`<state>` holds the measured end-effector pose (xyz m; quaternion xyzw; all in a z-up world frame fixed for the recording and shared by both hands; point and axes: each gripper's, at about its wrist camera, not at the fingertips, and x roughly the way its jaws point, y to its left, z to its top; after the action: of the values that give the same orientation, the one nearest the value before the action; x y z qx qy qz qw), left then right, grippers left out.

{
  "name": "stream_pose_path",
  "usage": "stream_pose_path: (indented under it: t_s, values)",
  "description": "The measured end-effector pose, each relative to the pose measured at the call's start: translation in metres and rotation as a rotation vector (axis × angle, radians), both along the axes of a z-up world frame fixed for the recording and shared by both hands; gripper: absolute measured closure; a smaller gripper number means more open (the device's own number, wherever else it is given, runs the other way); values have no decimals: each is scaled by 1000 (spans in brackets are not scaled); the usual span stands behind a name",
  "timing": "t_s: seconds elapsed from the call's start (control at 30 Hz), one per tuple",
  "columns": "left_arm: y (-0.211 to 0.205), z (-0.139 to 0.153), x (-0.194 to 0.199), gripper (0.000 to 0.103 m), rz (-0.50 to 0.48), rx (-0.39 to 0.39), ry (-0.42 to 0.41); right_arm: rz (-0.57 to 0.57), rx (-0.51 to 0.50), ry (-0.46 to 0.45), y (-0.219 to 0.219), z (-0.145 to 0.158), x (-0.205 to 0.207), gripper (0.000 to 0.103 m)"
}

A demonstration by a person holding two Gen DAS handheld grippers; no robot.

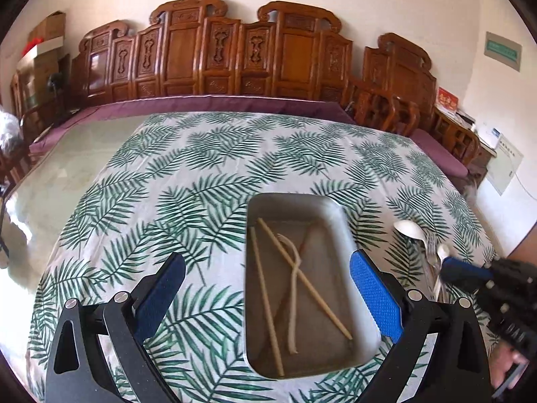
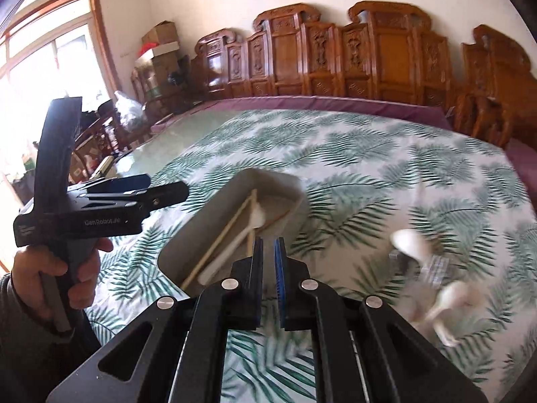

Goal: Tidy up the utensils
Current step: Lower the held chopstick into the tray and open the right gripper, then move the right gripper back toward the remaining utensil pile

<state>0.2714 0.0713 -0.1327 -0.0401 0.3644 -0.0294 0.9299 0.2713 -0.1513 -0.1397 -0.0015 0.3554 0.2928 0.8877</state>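
Clearly the nearly clenched, empty right gripper (image 2: 268,252) could nudge the spoons (image 2: 411,240) beside the tray (image 1: 335,211); left gripper (image 1: 268,295) gapes wide.

Tablecloth (image 1: 201,181): cloth, matt, faintly creased, showing a printed green fern pattern on white. Beside it the bare table top (image 1: 67,154) is looking glossy and glass-like, throwing back window glare.

Tray (image 1: 339,215): dull grey metal, smooth rim, floor looking scuffed and satin. Inside it, chopsticks (image 1: 303,278) are looking like pale matt wood or bamboo.

Spoons (image 1: 407,230) on the cloth: white, glossy, ceramic or plastic; cannot tell which.

Left gripper (image 1: 266,297): black matt frame, blue pads with rough dimpled texture, shiny silver bolt heads.

Chairs (image 1: 235,53) behind: carved wood, varnished, gleaming.
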Motion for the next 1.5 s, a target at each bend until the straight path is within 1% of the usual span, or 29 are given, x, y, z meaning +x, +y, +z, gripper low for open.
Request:
stream_pose_path:
  t_s: [0.13,0.17,0.23,0.3,0.37,0.43,0.57,0.63,0.73,0.83,0.93,1.07,1.17,1.23,1.3,1.43,1.5]
  values:
    - [-15,2,-4,8,-39,-2,-7,-60,-19,-3,-35,4,-5,93]
    - [-19,2,-4,8,-48,-1,-7,-77,-34,-4,-45,5,-6,92]
    - [-29,1,-5,8,-70,-6,-4,-107,-59,-9,-64,5,-8,83]
    - [-37,1,-8,8,-98,-30,-8,-150,-90,-15,-84,3,-8,83]
    - [-46,2,-10,8,-123,-39,-12,-192,-128,-11,-100,-4,-7,83]
    - [-56,3,-14,8,-140,-32,-21,-228,-151,-9,-114,-12,-6,83]
    - [-77,-4,-18,8,-184,-23,-7,-279,-147,17,-133,-35,-3,83]
    - [-89,-8,-21,8,-211,-3,-2,-287,-146,37,-137,-44,0,83]
    - [-107,-15,-27,8,-251,21,8,-275,-114,80,-136,-54,4,83]
    - [-121,-20,-30,8,-279,35,14,-259,-112,104,-126,-60,6,83]
    - [-130,-24,-34,8,-292,43,20,-243,-134,132,-115,-70,8,83]
    - [-137,-30,-35,8,-302,56,31,-236,-134,173,-106,-80,15,83]
    - [-139,-35,-34,8,-304,51,46,-253,-186,195,-101,-92,21,83]
    - [-140,-37,-34,8,-307,51,54,-257,-190,214,-102,-97,22,82]
    - [-140,-38,-34,8,-308,57,56,-263,-185,216,-105,-98,22,82]
    - [-141,-39,-35,8,-310,57,58,-304,-220,212,-112,-97,21,82]
    - [-141,-40,-34,8,-312,59,60,-318,-196,230,-118,-99,22,82]
